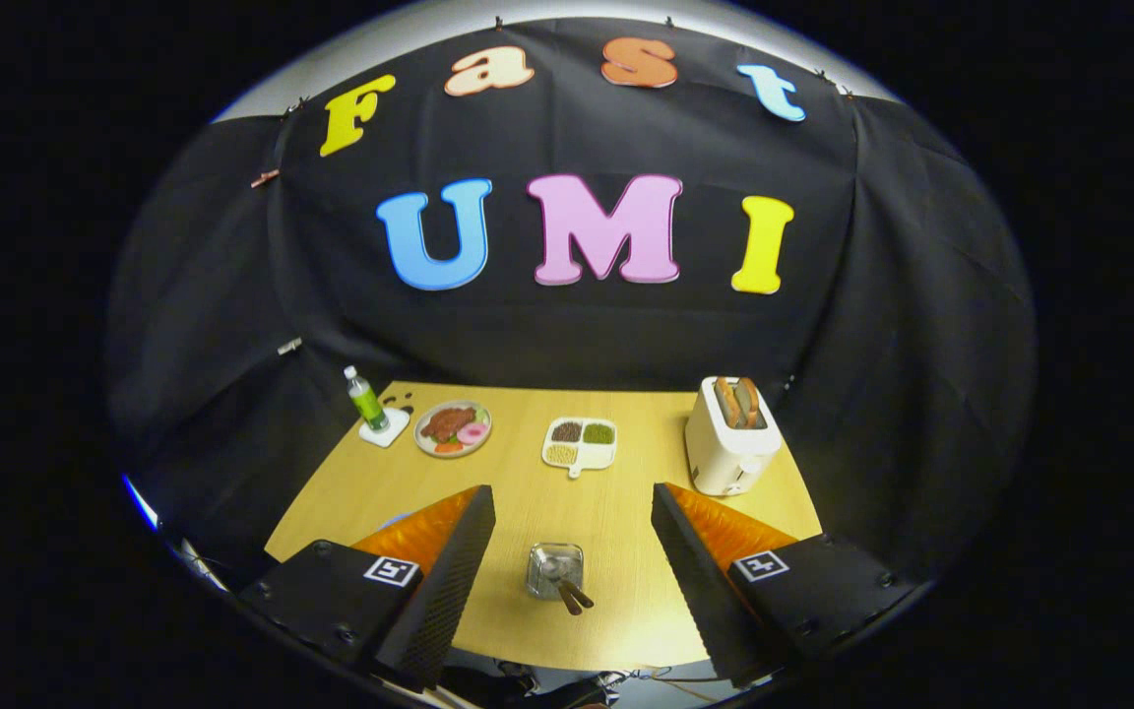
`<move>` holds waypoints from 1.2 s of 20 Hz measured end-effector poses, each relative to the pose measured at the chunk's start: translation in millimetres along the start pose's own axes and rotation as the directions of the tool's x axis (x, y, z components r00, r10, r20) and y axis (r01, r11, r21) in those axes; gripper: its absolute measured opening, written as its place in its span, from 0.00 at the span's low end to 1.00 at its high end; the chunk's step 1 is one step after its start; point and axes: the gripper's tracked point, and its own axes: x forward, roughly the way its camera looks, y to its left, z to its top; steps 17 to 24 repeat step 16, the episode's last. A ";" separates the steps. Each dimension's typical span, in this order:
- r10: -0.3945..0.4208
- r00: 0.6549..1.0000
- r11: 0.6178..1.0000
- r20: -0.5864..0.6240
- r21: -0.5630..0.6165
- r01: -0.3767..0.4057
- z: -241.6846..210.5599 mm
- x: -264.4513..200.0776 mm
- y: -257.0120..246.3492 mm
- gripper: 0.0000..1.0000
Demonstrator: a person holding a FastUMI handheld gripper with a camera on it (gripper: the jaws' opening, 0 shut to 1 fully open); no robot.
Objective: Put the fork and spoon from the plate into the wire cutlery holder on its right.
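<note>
The gripper (572,551) has two wedge-shaped fingers (449,581) with ribbed inner faces, on black screwed blocks bearing square markers.

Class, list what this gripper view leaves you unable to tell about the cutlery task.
- Holder: handles stick out of it, too small to tell fork from spoon.
- Blue thing: mostly hidden behind the left finger of the open tool; unclear whether it is the plate.
- Toaster: its controls are too small to make out.

high tool-mounted view over table (567,512)
</note>
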 end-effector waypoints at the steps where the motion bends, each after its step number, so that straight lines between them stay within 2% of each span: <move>1: -0.015 0.999 1.000 0.051 0.002 0.015 12.3 -5.9 0.8 0.99; 5: -0.065 0.974 0.998 0.219 0.028 0.060 46.8 -30.2 1.5 0.99; 10: -0.076 0.933 0.996 0.352 0.059 0.059 59.8 -49.7 -2.2 0.99; 16: -0.029 0.943 0.998 0.331 0.055 0.011 46.4 -41.9 -9.5 0.99; 24: -0.029 0.943 0.998 0.331 0.055 0.011 46.4 -41.9 -9.5 0.99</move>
